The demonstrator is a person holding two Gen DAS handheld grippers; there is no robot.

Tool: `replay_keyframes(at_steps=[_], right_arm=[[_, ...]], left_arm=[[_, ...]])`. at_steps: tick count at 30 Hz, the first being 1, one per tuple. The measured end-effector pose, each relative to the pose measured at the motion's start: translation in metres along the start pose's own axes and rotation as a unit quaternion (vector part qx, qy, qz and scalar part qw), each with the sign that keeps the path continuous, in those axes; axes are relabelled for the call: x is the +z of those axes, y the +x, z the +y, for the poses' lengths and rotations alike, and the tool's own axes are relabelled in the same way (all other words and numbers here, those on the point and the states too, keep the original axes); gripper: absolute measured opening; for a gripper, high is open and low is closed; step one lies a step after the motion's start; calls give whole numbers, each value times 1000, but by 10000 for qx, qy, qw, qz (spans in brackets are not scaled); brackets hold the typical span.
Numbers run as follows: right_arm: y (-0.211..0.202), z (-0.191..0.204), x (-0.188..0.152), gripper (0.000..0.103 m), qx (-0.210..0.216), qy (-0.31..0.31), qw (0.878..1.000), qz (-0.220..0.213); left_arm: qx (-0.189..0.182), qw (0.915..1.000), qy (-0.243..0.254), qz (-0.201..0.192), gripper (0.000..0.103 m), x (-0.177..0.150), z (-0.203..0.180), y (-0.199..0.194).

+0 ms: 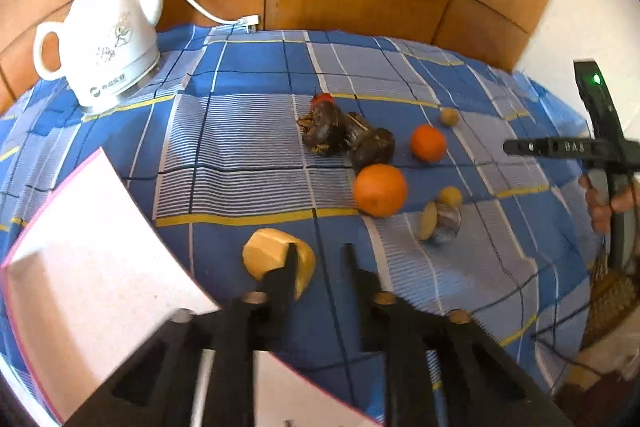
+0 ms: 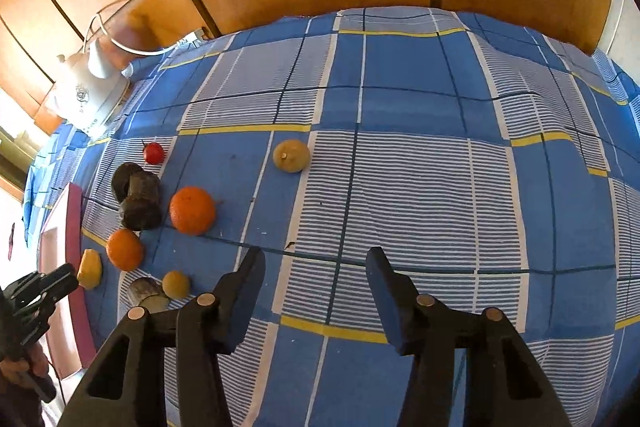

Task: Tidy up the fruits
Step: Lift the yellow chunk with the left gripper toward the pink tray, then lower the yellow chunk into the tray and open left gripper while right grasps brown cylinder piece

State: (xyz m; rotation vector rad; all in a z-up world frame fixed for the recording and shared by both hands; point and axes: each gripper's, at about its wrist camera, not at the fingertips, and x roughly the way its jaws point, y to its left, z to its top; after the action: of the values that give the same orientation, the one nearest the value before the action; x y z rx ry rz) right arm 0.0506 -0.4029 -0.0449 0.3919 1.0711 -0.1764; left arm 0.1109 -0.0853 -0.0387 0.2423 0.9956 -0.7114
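Left gripper (image 1: 320, 259) jaws narrowly parted, empty, a yellow fruit (image 1: 276, 261) just beside 1 finger; right gripper (image 2: 316, 267) jaws parted, empty, above checked cloth (image 2: 420, 167); 2 oranges (image 2: 192, 210) near dark fruits (image 2: 138, 199).

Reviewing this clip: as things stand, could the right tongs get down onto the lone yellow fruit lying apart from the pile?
Probably yes. The right tongs are open and empty over bare checked cloth, and the yellow fruit lies straight ahead with nothing between. The larger orange and the rest of the pile sit off to one side.
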Motion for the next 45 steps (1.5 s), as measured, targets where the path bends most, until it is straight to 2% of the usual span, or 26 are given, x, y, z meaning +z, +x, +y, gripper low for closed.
replay_keyframes(at_steps=[1, 2, 5, 9, 12, 14, 15, 17, 18, 24, 29, 32, 36, 40, 45], right_arm=[[1, -1, 0, 54, 1, 16, 10000, 4], [1, -2, 1, 54, 5, 24, 10000, 14], [0, -3, 1, 54, -2, 43, 10000, 8], [-1, 0, 2, 54, 61, 2, 10000, 5], [-2, 3, 2, 54, 113, -52, 9999, -3], [-3, 5, 2, 54, 151, -91, 9998, -15], [-4, 6, 2, 54, 163, -111, 9998, -22], [-4, 8, 2, 54, 196, -131, 9997, -34], [-5, 9, 2, 54, 214, -137, 9997, -40], [-7, 15, 0, 54, 197, -298, 9993, -95], [-5, 26, -6, 53, 373, -530, 9979, 6], [-5, 41, -14, 48, 715, -693, 9949, 158], [-6, 79, -30, 48, 1166, -995, 9879, 249], [9, 113, -43, 48, 1501, -1074, 9813, 547], [33, 127, -51, 52, 1357, -527, 9866, 742]], left_arm=[[24, 10000, 83, 29, 54, -1, -1, 0], [100, 9998, 161, 16, 63, -1, -2, -1], [229, 9988, 430, 92, 63, 0, -3, -1], [375, 9951, 818, 413, 63, 10, -5, 8], [580, 9888, 1153, 745, 63, 14, -8, 22], [642, 9858, 1204, 980, 62, 16, -7, 32], [677, 9840, 1227, 1103, 60, 16, -8, 37], [820, 9792, 1325, 1303, 40, 12, -11, 48], [1024, 9767, 1371, 1293, 38, 11, -12, 51], [1009, 9865, 1045, 753, 25, 7, -14, 37], [646, 9962, 535, 244, 22, 4, -16, 17], [391, 9991, 126, -82, 22, -1, -16, 3], [99, 9985, -341, -414, 22, -6, -10, -13], [46, 9947, -709, -744, 22, -10, -1, -36], [413, 9861, -1114, -1162, 22, -17, 30, -70]])
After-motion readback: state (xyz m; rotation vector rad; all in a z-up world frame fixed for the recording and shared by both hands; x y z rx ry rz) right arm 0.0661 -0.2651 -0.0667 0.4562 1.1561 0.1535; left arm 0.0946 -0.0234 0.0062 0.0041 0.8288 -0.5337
